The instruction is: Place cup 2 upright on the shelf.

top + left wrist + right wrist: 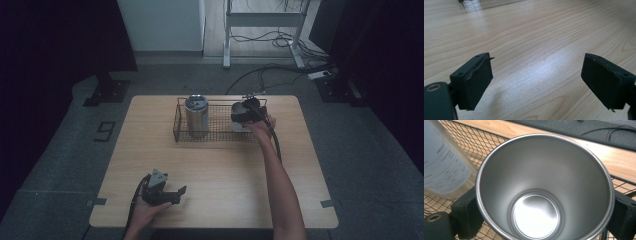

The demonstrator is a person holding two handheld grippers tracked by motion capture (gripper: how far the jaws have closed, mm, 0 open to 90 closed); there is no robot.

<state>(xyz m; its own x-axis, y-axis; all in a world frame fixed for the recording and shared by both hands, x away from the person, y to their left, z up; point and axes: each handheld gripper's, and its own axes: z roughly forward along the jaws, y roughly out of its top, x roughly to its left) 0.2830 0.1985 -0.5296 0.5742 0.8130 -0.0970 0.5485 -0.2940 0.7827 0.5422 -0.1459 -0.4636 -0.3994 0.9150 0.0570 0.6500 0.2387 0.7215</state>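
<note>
Pale wooden table [220, 170] under me: my left gripper [172, 195] rests near its front edge, jaws apart on nothing; farther right, inside the wire basket [215, 136] beside a lidded tumbler [196, 116], my right gripper [245, 114] clamps a steel cup [544, 187]

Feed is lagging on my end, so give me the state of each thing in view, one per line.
Steel cup: upright, open-topped, empty, over the wire basket, clamped at its sides.
Right gripper: shut on the steel cup.
Left gripper: open, nothing between its jaws, low over the table.
Tall tumbler: upright in the wire basket's left part, lid on.
Wire basket: on the table's far side.
</note>
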